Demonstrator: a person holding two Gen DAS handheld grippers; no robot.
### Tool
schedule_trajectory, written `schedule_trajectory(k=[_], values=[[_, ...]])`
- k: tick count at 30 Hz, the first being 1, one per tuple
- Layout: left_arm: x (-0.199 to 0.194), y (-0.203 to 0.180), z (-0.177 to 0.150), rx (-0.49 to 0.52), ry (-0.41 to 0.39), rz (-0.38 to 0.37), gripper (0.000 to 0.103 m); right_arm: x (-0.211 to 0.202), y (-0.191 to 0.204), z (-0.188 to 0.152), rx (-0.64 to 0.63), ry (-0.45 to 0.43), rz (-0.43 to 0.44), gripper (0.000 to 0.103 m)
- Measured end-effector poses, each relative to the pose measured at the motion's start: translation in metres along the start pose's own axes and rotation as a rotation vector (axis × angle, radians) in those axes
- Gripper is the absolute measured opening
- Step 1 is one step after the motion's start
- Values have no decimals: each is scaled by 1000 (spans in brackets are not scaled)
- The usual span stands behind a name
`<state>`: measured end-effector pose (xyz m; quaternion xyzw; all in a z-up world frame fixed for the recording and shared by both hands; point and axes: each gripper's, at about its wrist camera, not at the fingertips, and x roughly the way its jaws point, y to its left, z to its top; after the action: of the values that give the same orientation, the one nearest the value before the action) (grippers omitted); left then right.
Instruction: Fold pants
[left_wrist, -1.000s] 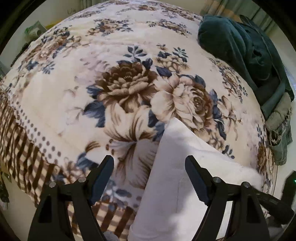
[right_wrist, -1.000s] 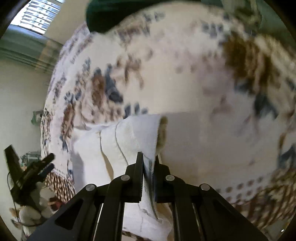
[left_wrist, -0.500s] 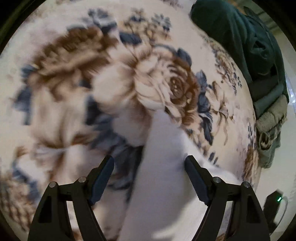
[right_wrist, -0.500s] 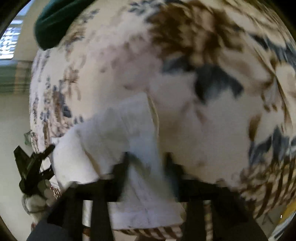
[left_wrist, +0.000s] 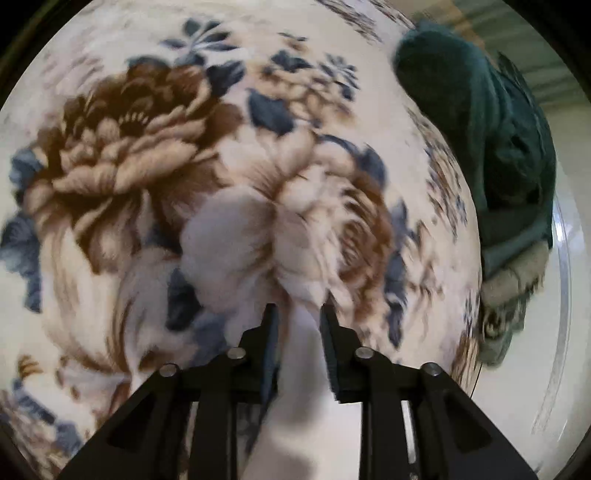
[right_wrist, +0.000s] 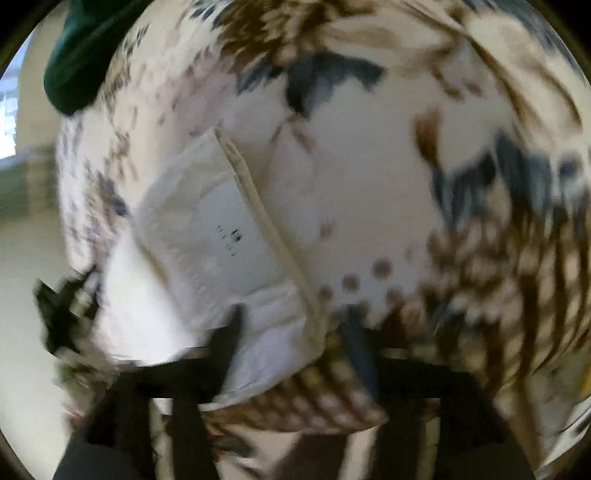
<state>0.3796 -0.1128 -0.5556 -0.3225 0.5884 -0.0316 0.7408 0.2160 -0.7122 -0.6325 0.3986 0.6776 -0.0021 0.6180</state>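
The white pants (left_wrist: 299, 387) lie on a floral blanket (left_wrist: 129, 147) on a bed. In the left wrist view a narrow end of the white cloth runs up between the fingers of my left gripper (left_wrist: 299, 317). Its jaws are closing and pinch the cloth. In the right wrist view the pants (right_wrist: 207, 229) lie flat with a cream edge strip (right_wrist: 266, 229) running down to my right gripper (right_wrist: 291, 325). Its jaws are opening, and the cloth's lower corner sits loose between the blurred fingers (right_wrist: 232, 328).
A dark green blanket or garment (left_wrist: 480, 129) is heaped at the far right of the bed, with an olive garment (left_wrist: 517, 288) below it. The blanket's brown checked border (right_wrist: 498, 295) marks the bed's near edge. A pale floor shows beyond.
My left gripper has come down over the end of the white cloth and narrowed from wide open onto it. My right gripper has let go of the pants' edge, rolled and sunk.
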Motion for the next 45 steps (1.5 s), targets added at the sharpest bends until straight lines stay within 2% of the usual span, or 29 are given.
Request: schedule_trajectory(k=[1, 2, 3, 4, 6, 7, 8, 10, 12, 15, 16, 18, 20, 22, 23, 24, 28, 30, 31, 32, 33, 34, 36, 38, 40, 41, 42, 45], values=[[-8, -5, -7, 24, 0, -14, 42, 0, -4, -5, 26, 0, 31, 72], [-13, -8, -12, 36, -2, -24, 66, 3, -9, -10, 58, 11, 55, 72], [-17, -10, -19, 49, 1, -38, 78, 8, -15, -15, 94, 30, 84, 72], [-21, -11, -27, 61, 5, -43, 85, 16, -21, -20, 132, 48, 116, 72], [-25, -14, -47, 87, 15, -28, 85, 40, -28, -29, 214, 61, 163, 71], [-23, -16, -55, 96, 24, -21, 85, 48, -29, -32, 233, 54, 196, 66], [-19, -15, -67, 107, 35, -1, 85, 55, -27, -36, 241, 48, 216, 41], [-11, -14, -83, 128, 62, 36, 85, 63, -16, -45, 221, 12, 157, 35], [0, -13, -99, 175, 85, 126, 85, 58, -10, -53, 181, -20, 115, 22], [5, -12, -119, 224, 85, 177, 85, 47, -7, -63, 150, -51, 56, 18], [5, -13, -126, 222, 88, 184, 85, 44, -1, -66, 105, -67, 0, 18], [5, -16, -135, 231, 90, 202, 85, 43, 15, -70, 31, -88, -51, 19], [6, -19, -143, 243, 92, 221, 85, 44, 26, -70, 7, -73, -50, 24], [8, -21, -153, 243, 108, 228, 85, 50, 30, -72, 35, -36, 22, 40], [9, -21, -156, 236, 114, 229, 85, 55, 29, -75, 59, -13, 67, 55], [10, -20, -159, 232, 115, 228, 85, 60, 32, -75, 76, -2, 83, 59], [9, -17, -161, 210, 110, 218, 85, 93, 38, -81, 139, 45, 114, 59], [11, -16, -159, 195, 113, 208, 85, 104, 44, -86, 158, 18, 131, 40], [10, -14, -159, 187, 115, 202, 85, 106, 45, -87, 166, 7, 120, 36], [11, -12, -159, 175, 119, 195, 85, 108, 46, -90, 172, -3, 111, 20], [12, -12, -159, 169, 123, 191, 85, 106, 50, -94, 157, -15, 75, 14], [13, -10, -159, 161, 128, 185, 85, 105, 56, -95, 138, -22, 54, 14], [13, -8, -161, 143, 139, 170, 85, 107, 61, -98, 84, -19, 35, 15], [10, -6, -161, 119, 140, 152, 85, 111, 59, -97, 88, -6, 92, 18], [7, -3, -160, 96, 137, 128, 85, 116, 50, -96, 100, 12, 157, 30], [4, 0, -158, 73, 134, 99, 85, 122, 50, -95, 88, 21, 186, 46], [4, 3, -155, 59, 131, 83, 85, 126, 50, -94, 76, 10, 196, 54], [7, 14, -149, 20, 129, 47, 85, 136, 52, -89, 61, -10, 223, 54]])
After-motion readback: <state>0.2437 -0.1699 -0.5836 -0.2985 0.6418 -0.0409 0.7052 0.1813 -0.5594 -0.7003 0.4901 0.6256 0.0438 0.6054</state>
